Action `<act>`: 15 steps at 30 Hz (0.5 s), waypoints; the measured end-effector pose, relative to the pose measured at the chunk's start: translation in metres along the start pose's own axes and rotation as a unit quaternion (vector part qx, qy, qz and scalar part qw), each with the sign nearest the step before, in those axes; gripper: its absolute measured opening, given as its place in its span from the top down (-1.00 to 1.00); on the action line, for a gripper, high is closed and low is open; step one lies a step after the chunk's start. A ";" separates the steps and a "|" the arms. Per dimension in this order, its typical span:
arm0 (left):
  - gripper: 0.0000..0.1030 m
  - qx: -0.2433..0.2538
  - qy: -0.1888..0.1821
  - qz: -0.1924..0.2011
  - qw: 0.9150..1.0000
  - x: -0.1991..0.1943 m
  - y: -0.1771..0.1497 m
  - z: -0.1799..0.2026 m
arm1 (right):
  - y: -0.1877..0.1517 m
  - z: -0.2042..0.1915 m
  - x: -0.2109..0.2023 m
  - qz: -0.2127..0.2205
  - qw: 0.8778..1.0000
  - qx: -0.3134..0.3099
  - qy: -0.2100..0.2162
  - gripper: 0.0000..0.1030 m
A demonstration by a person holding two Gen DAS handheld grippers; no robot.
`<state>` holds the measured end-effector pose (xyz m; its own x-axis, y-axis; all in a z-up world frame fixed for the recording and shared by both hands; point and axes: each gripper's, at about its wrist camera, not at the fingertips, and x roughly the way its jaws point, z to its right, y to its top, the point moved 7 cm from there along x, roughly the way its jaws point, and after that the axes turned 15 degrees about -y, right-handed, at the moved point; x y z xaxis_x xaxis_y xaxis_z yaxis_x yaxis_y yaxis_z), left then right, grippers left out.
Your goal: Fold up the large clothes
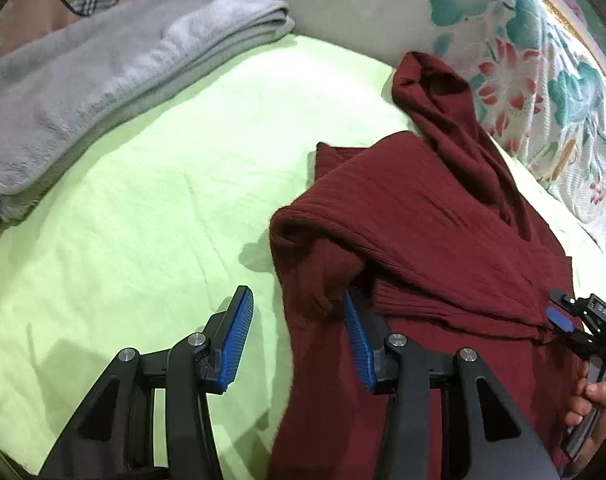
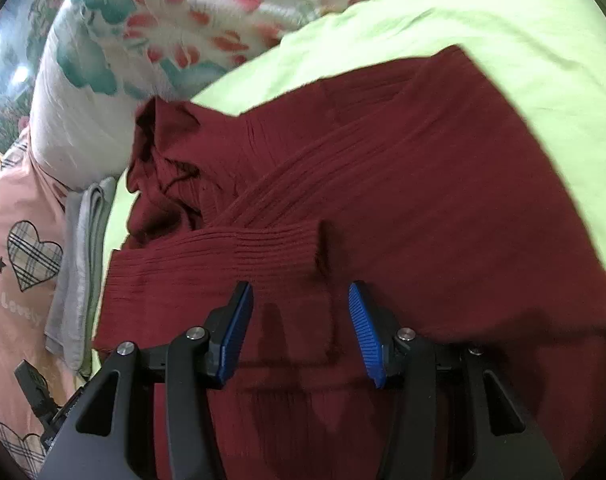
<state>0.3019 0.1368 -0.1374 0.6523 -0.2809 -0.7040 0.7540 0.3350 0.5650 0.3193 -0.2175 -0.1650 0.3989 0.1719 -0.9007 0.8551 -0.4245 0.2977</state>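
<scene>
Blue ribbed pads (image 1: 239, 340) line both of your grippers, and both sets of jaws stand wide apart with nothing clamped between them. Your left gripper (image 1: 297, 336) hovers at the edge of the maroon knit sweater (image 1: 415, 216): its right-hand finger sits against a rolled fold of the knit, its left-hand finger over bare lime-green sheet (image 1: 163, 200). Your right gripper (image 2: 301, 332) hangs over the sweater's body, fingers straddling flat fabric just below a ribbed band that lies folded across the garment. In the left wrist view that same gripper shows at the right margin, its pad touching the sweater's edge, with your right hand (image 1: 595, 400) behind it; from that angle you cannot tell how far it is open. The sweater lies on the sheet, partly folded, its long axis running from your grippers away toward the pillows, where a crumpled end, sleeve or collar you cannot tell, bunches up and points at the floral quilted cover (image 1: 543, 92). That bunched end rests just beside the cover. A folded grey fleece blanket (image 1: 103, 76) lies well apart to the left across open sheet. Beyond it a pink pillow (image 2: 19, 240) with plaid hearts sits against the floral cover. The right wrist view is slightly blurred.
</scene>
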 end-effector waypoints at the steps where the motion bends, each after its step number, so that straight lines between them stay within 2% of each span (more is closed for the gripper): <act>1: 0.10 0.003 -0.001 -0.005 1.000 0.004 0.000 0.000 | 0.001 -0.004 0.003 -0.002 1.000 -0.005 0.003 0.19; 3: 0.10 0.012 0.000 -0.013 1.000 0.013 0.000 0.005 | 0.004 -0.013 0.004 -0.005 1.000 -0.019 0.007 0.89; 4: 0.10 0.016 0.002 -0.014 1.000 0.016 0.000 0.008 | 0.007 -0.017 -0.001 -0.003 1.000 -0.022 0.014 0.89; 7: 0.17 0.031 0.013 -0.013 0.999 0.020 0.005 0.014 | 0.024 -0.016 -0.041 0.047 0.998 -0.018 0.047 0.90; 9: 0.52 0.036 0.032 -0.011 0.999 0.019 0.009 0.011 | 0.035 -0.003 -0.066 0.072 0.996 -0.001 0.057 0.90; 12: 0.60 0.047 0.037 -0.007 0.998 0.017 0.008 0.016 | 0.047 0.028 -0.085 0.095 0.995 0.015 0.029 0.90; 15: 0.71 0.083 0.069 -0.009 0.994 0.020 0.002 0.028 | 0.046 0.059 -0.070 0.072 0.997 0.026 -0.012 0.90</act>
<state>0.3184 0.1070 -0.1381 0.6304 -0.1556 -0.7605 0.7754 0.1738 0.6071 0.3111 -0.3012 -0.1070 0.5081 0.0842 -0.8572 0.7707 -0.4888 0.4088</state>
